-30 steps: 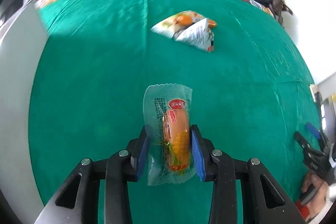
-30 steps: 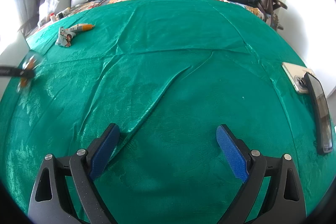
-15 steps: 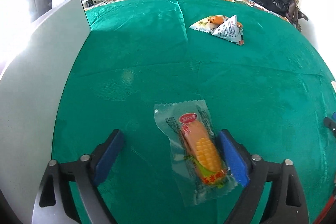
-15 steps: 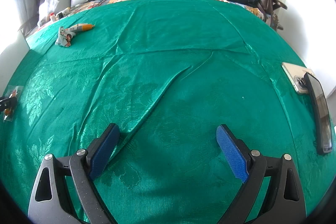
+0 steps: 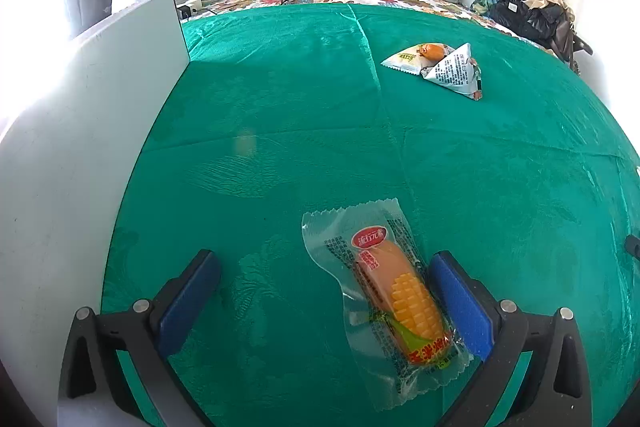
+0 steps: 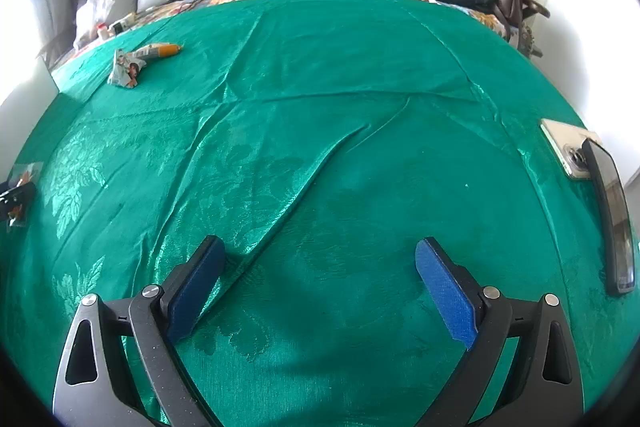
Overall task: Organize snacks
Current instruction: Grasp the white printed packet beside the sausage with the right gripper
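Right now the corn snack packet (image 5: 386, 301) lies flat on the green bedspread (image 5: 320, 107) between the left gripper (image 5: 324, 291)'s jaws, which have just been opening and stand spread, the packet hard against the right-hand pad and free of the other; its long axis runs roughly along the fingers, tilted a little. Two more snack packets (image 5: 436, 67) sit well apart, farther up the bed. The right gripper (image 6: 320, 283) hangs spread and empty over bare cloth, much farther off
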Tool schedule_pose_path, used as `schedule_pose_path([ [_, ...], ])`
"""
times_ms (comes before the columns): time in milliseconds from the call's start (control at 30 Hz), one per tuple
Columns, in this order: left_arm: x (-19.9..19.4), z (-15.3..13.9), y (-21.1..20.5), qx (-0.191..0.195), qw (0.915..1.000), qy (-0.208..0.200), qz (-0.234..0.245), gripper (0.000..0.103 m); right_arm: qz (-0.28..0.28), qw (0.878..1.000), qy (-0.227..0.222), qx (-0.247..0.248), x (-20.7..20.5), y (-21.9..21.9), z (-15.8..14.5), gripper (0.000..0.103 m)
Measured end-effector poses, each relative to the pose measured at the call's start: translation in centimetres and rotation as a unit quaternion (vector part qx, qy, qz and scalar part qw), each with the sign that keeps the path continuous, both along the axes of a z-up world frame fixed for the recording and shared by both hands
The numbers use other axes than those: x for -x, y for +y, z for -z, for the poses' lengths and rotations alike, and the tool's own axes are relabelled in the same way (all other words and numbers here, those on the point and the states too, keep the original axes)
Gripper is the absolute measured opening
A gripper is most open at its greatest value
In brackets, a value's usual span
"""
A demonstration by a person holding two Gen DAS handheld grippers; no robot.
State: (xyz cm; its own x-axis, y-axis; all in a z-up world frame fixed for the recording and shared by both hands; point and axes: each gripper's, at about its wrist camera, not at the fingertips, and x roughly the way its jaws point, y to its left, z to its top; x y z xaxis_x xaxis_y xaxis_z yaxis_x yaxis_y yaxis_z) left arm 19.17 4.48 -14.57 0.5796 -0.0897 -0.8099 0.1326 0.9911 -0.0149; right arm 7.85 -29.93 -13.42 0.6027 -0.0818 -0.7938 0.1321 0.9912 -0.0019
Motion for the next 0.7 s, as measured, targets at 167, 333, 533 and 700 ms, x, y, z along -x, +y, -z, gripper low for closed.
schedule_pose_path([
  [167,0.0,0.0,0.0,0.0,1.0,0.0,0.0,0.103,-0.07,0.997,-0.014,-0.039,-2.8,3.5,-1.8,0.094],
  [333,0.0,0.0,0.0,0.0,1.0,0.0,0.0,0.103,-0.173,0.981,-0.013,-0.083,-10.8,9.7,-2.7,0.094],
  [533,0.0,0.0,0.0,0.001,1.0,0.0,0.0,0.103,-0.224,0.973,0.009,-0.046,-20.3,16.5,-1.9,0.094],
  [700,0.0,0.0,0.0,0.001,1.0,0.0,0.0,0.103,-0.187,0.98,0.019,-0.064,-23.8,17.8,-1.3,0.064],
])
